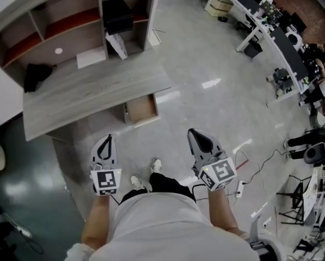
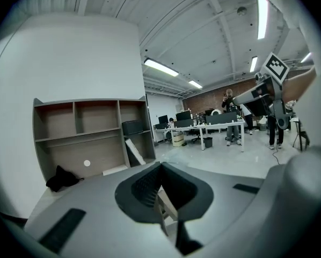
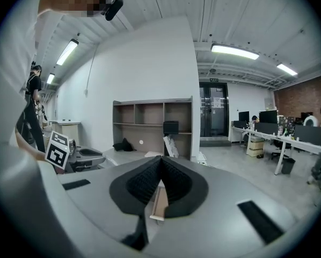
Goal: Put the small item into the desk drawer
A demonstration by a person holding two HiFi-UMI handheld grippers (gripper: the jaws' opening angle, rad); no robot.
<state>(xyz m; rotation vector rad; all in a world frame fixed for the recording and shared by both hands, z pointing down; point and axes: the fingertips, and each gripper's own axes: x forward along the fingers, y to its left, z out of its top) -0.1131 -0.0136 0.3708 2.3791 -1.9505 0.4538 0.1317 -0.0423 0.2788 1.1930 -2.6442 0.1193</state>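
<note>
Lower centre, the left gripper (image 1: 105, 143) and the right gripper (image 1: 199, 139) both have their jaws together, empty. The desk drawer (image 1: 142, 109) stands pulled open mid-frame. The small white item (image 1: 58, 51) is in the low shelf bay, upper left.

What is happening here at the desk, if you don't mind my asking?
A person stands facing the desk with a tool in each hand. The left tool and the right tool are both shut and hold nothing, short of the desk. The drawer under the desktop is pulled open and looks empty. No item has been picked up yet, so the job seems to be at its start.
</note>
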